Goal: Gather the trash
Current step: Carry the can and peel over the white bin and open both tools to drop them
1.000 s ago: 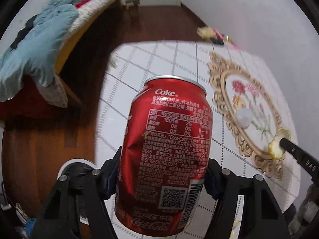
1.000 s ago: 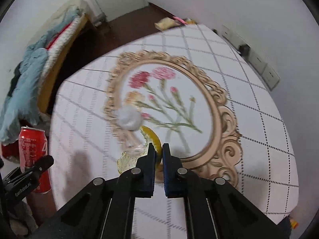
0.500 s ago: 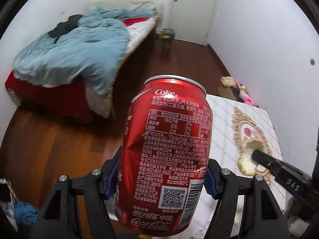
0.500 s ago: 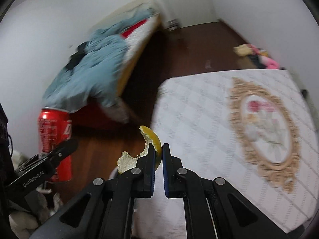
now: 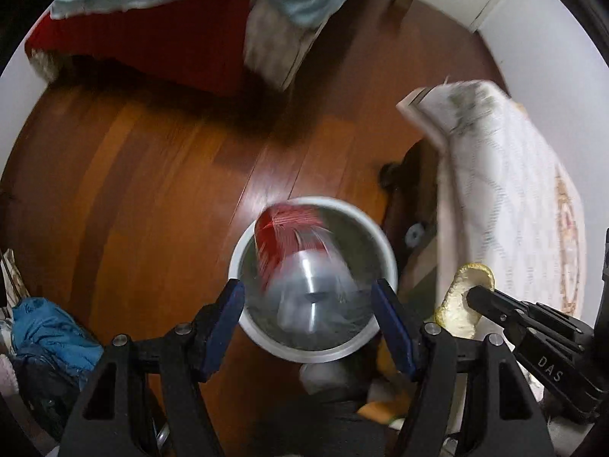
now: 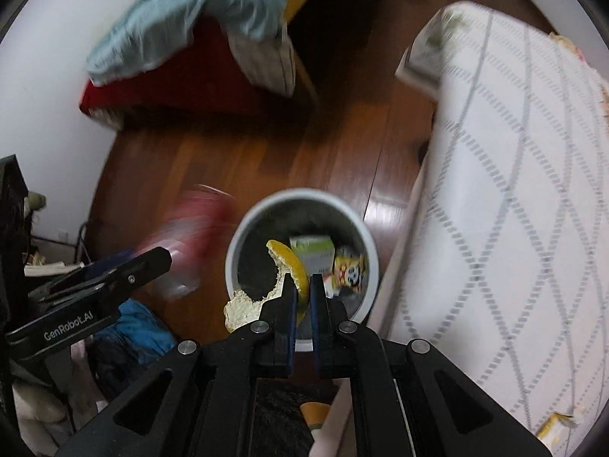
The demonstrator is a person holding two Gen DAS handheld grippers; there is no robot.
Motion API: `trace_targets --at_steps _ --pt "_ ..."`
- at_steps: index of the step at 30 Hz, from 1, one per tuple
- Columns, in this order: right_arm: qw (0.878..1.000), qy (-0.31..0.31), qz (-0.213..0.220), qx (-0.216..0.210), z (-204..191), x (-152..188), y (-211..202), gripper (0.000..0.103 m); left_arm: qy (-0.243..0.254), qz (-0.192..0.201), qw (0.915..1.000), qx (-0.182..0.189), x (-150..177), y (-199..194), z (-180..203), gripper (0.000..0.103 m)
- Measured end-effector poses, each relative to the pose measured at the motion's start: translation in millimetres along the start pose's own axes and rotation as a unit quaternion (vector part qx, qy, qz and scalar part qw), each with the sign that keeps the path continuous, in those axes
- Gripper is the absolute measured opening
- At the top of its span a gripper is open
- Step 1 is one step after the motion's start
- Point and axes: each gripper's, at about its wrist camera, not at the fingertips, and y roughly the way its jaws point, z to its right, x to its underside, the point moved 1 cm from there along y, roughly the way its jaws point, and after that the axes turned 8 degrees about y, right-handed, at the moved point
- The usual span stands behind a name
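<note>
A round white trash bin (image 5: pixel 375 228) stands on the wooden floor below both grippers; it also shows in the right wrist view (image 6: pixel 243 228). My left gripper (image 5: pixel 308 316) is open above it. The red Coke can (image 5: pixel 293 243), blurred by motion, is free of the gripper and falling toward the bin; it shows as a red blur (image 6: pixel 190 236) in the right wrist view. My right gripper (image 6: pixel 302 297) is shut on a yellow fruit peel (image 6: pixel 289 262) and holds it over the bin's near rim; the peel also shows in the left wrist view (image 5: pixel 462 301).
The bin holds a green-white carton (image 6: pixel 314 253) and a yellow cartoon wrapper (image 6: pixel 348 270). The table with a white checked cloth (image 6: pixel 514 190) stands right of the bin. A bed with a light blue blanket (image 6: pixel 198 11) is at the back. Blue clothes (image 5: pixel 49 327) lie at the left.
Both grippers swung down from the table to above the bin. My left gripper opened and let go of the Coke can, which is dropping. My right gripper still holds the peel.
</note>
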Motion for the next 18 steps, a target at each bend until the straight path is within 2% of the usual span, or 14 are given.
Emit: trace_targets --at_steps 1,5,6,8,9,10,12,18 --pt "1.0 -0.004 -0.007 0.004 -2.5 0.6 8.4 0.007 0.001 -0.004 1.0 -0.001 -1.1 4.6 -2.5 0.068" --pt "0.998 -0.019 -0.049 0.045 -12.6 -5.8 48.3 0.007 -0.016 -0.013 0.9998 -0.004 -2.2 19.4 -17.9 0.091" --pt "0.996 -0.022 -0.063 0.057 -14.4 -9.0 58.1 0.009 -0.024 -0.014 0.9996 -0.005 -1.8 22.5 -23.2 0.098" --pt "0.993 -0.033 -0.089 0.071 -20.5 -13.6 77.1 0.02 -0.031 -0.017 0.9992 -0.019 3.7 26.6 -29.5 0.099" --pt "0.992 -0.041 -0.094 0.078 -23.8 -14.9 83.3 0.041 -0.033 -0.018 0.9989 -0.027 9.8 28.0 -28.2 0.099" --pt "0.991 -0.047 -0.097 0.084 -22.3 -15.7 86.6 0.07 -0.034 -0.019 0.9987 -0.032 12.2 28.9 -25.8 0.099" --pt "0.989 -0.058 -0.103 0.088 -26.8 -15.5 92.8 0.094 -0.042 -0.024 0.9979 -0.044 18.9 31.5 -32.7 0.099" --pt "0.985 -0.07 -0.1 0.121 -26.5 -14.5 97.9 0.095 -0.056 -0.024 0.9947 -0.083 33.9 27.0 -40.3 0.099"
